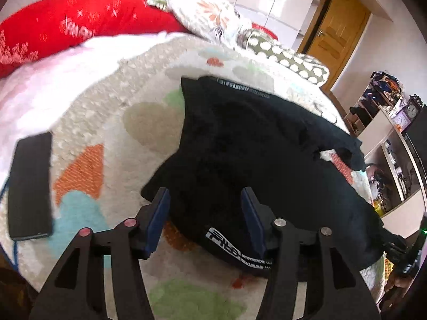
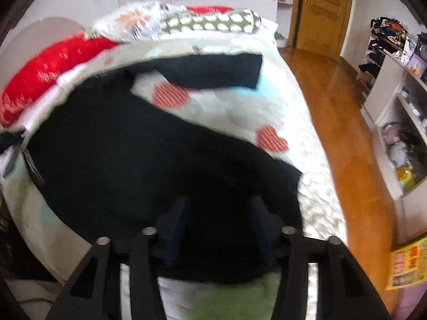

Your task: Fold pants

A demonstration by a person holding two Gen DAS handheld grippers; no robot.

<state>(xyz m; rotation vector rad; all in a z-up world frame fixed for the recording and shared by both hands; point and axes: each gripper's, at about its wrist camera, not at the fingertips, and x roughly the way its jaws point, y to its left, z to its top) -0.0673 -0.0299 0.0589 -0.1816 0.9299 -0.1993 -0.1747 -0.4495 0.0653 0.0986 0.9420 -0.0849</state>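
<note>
Black pants (image 1: 253, 144) lie spread on a bed with a heart-patterned blanket (image 1: 112, 122). A white logo band (image 1: 234, 250) shows at the near edge. My left gripper (image 1: 205, 205) is open, its jaws wide apart above the near edge of the pants, holding nothing. In the right wrist view the pants (image 2: 133, 146) fill the middle, one leg (image 2: 213, 69) reaching to the far side. My right gripper (image 2: 218, 213) is open over the near end of the fabric, empty.
A black phone (image 1: 30, 186) lies on the blanket at the left. Red pillow (image 1: 80, 24) and patterned pillows (image 1: 208, 10) at the head of the bed. Wooden floor (image 2: 333, 112), door (image 2: 323, 8) and cluttered shelves (image 2: 400, 106) on the right.
</note>
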